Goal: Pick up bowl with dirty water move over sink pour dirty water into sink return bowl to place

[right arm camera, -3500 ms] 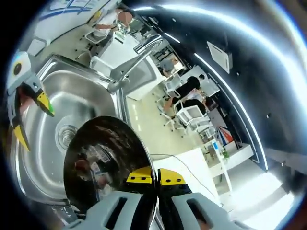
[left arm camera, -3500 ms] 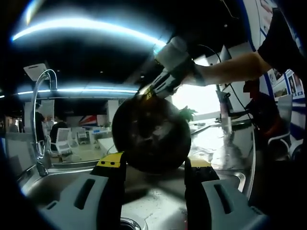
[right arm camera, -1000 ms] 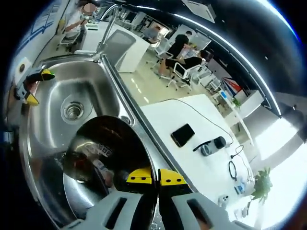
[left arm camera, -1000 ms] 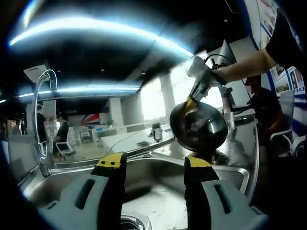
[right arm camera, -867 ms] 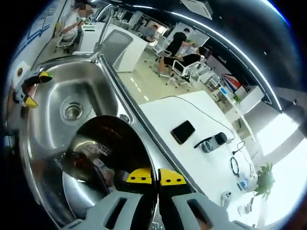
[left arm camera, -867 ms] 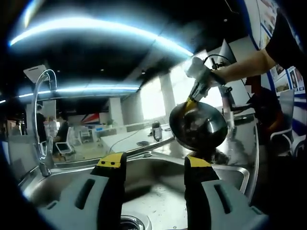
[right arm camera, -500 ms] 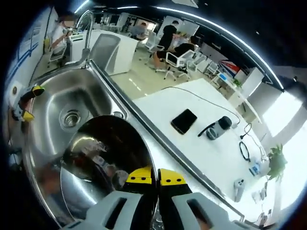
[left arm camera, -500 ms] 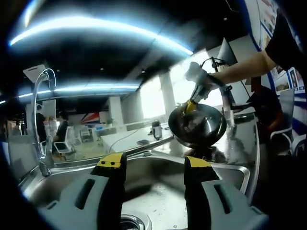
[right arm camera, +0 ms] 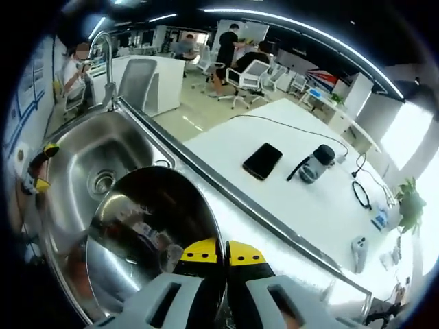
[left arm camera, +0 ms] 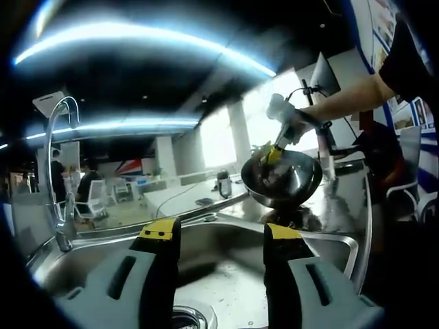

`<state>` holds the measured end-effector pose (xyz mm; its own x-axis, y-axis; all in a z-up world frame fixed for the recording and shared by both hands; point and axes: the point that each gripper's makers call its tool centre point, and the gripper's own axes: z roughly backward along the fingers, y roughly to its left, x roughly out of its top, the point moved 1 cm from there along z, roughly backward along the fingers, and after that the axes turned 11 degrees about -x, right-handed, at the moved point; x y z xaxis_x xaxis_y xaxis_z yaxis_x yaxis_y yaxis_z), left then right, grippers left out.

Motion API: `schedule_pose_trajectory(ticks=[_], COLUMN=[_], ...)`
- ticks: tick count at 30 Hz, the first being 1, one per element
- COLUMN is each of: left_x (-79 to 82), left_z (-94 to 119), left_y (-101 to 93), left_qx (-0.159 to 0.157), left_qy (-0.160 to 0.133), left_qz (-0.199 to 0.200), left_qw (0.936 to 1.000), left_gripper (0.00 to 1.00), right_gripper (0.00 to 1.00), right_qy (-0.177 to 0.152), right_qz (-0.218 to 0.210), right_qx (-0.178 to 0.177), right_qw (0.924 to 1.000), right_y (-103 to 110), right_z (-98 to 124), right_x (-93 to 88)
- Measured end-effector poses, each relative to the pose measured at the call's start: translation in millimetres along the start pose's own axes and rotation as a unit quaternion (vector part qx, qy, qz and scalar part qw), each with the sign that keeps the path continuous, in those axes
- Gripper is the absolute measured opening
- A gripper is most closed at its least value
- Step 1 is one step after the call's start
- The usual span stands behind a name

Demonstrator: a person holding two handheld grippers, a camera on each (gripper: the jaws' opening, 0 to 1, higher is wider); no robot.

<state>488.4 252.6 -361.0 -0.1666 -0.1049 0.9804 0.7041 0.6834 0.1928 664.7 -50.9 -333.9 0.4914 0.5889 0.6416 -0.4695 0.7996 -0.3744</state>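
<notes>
Bowl [right arm camera: 147, 236] pinched at its rim by right gripper [right arm camera: 216, 255], jaws closed tight on the thin steel edge at 6 o'clock of the right gripper view. Carried nearly level now, mouth up, probably because pouring looks finished and the return trip is under way. Seen in the left gripper view at 2 o'clock, bowl [left arm camera: 281, 179] hanging above the right end of sink [left arm camera: 103, 240], clear of the steel rim below.

Left gripper [left arm camera: 214, 236] idle, jaws spread and empty, parked over the basin near drain [left arm camera: 192, 319]. Faucet [left arm camera: 58, 171] at 9 o'clock, well apart from the bowl.

Room to move: sink edge and wet draining ledge just beneath the bowl. White table [right arm camera: 288, 205] beyond at 2 o'clock carrying phone [right arm camera: 262, 160] and cables, best kept away from. Thin-rim grip likely to swivel if swung fast.
</notes>
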Motion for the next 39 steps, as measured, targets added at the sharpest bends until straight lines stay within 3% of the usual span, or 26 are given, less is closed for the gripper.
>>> schedule_pose_trajectory(ticks=[23, 39], left_x=[-1.4, -2.2], left_z=[0, -1], left_y=[-0.1, -0.1], left_qx=[-0.001, -0.001], left_qy=[0.005, 0.007], left_qz=[-0.001, -0.002], left_qw=[1.0000, 1.0000], left_gripper=[0.47, 0.47], right_gripper=[0.00, 0.00], right_qy=[0.000, 0.004], right_qz=[-0.076, -0.168], right_qx=[0.010, 0.017], right_qw=[0.9970, 0.9857], right_y=[-12, -25], right_z=[-13, -23], right_x=[-17.3, -38.6])
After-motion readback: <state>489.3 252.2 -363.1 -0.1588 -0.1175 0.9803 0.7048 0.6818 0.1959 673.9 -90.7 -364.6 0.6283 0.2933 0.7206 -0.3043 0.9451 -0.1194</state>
